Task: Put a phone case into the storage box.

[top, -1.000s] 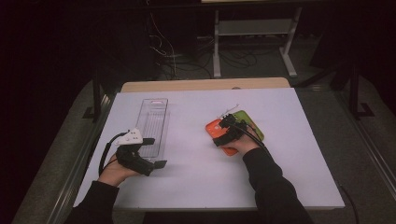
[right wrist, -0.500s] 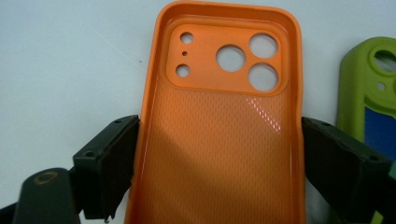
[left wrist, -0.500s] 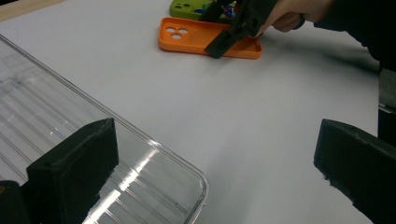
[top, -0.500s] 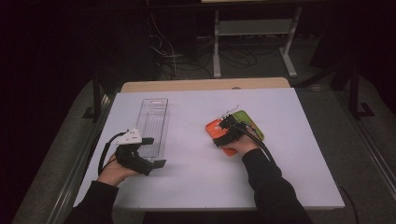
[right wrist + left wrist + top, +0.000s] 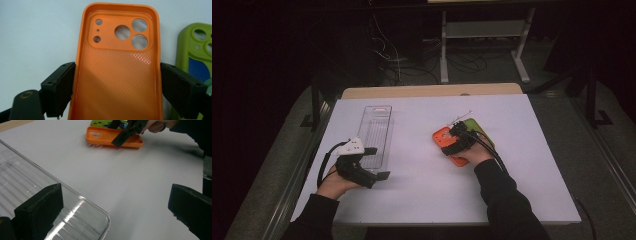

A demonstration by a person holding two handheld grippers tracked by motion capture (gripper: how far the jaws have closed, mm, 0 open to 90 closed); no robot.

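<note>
An orange phone case (image 5: 117, 75) lies inside up on the white table (image 5: 422, 185), with a green phone case (image 5: 192, 50) just beside it. My right gripper (image 5: 117, 87) straddles the orange case (image 5: 443, 136) across its width. Its jaws have just been closing, and both pads now touch the case's long edges. My left gripper (image 5: 112, 212) stands open at the near end of a clear plastic tray (image 5: 25, 177), one jaw over the tray's corner and the other over bare table. Nothing is between its jaws.
The clear tray (image 5: 377, 127) runs lengthwise away from me on the table's left half. The green case (image 5: 477, 127) lies at the far right of the orange one. A wooden strip (image 5: 432, 90) borders the table's far edge, with dark floor and cables behind.
</note>
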